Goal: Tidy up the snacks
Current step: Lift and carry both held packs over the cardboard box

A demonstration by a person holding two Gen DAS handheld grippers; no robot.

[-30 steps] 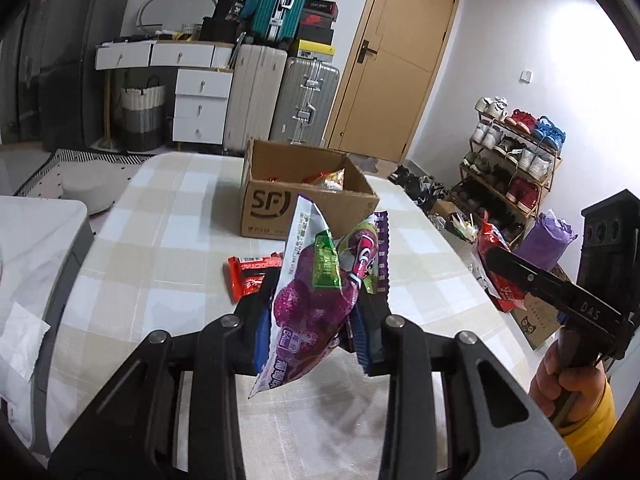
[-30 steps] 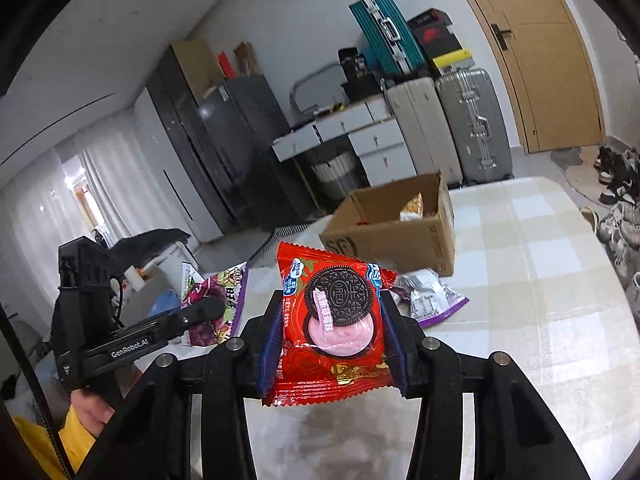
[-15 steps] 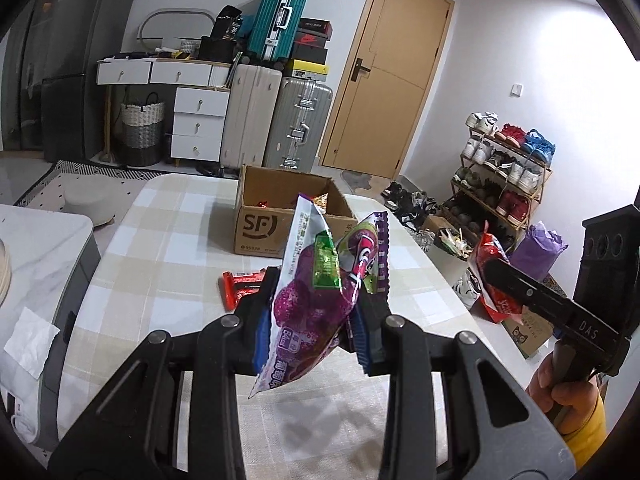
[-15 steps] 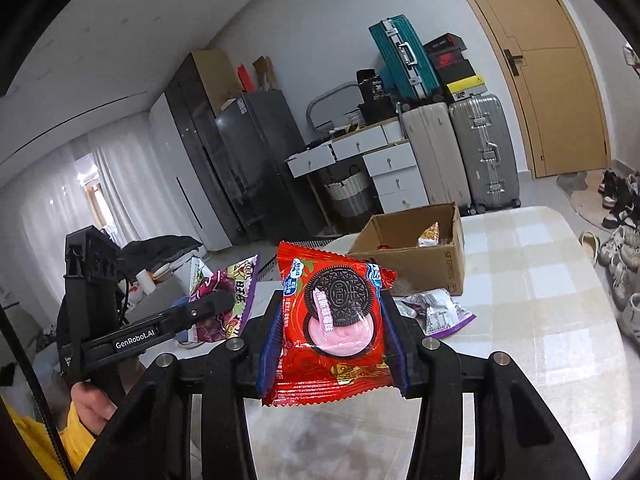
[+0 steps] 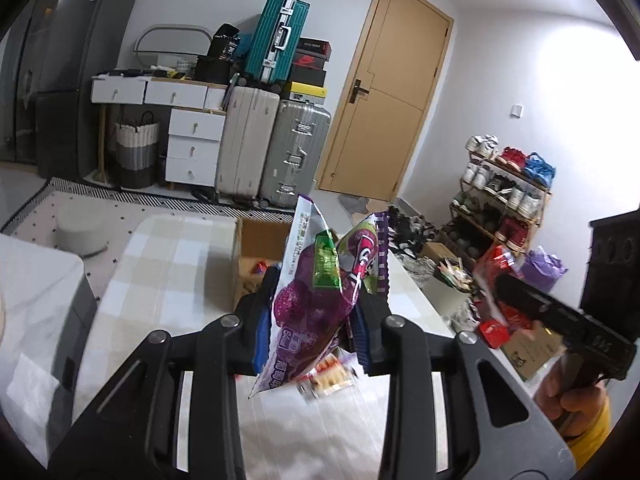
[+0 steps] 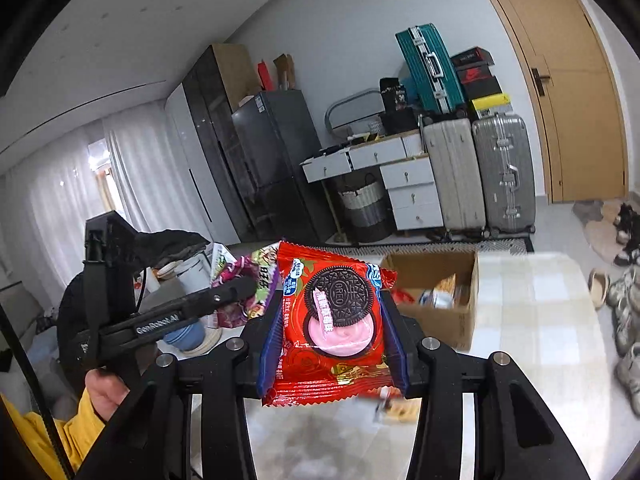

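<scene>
Both hand-held grippers risen since earlier frame; checked worktop (image 5: 168,256) lower. Cardboard box (image 6: 460,312) holds few snacks. Left hand-held gripper (image 5: 316,320) clamps purple snack bag (image 5: 312,308); right hand-held gripper (image 6: 334,332) clamps Oreo packet (image 6: 332,320). Neither boxed; blurred packets remain below.

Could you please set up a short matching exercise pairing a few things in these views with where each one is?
Things:
1. purple snack bag
2. red Oreo packet
3. cardboard box
4. teal suitcase

Places:
A. on the checked table
B. clamped in the right gripper
C. stacked on the upright suitcases
D. clamped in the left gripper

Pairs: 1-D, 2-B, 3-A, 4-C
</scene>
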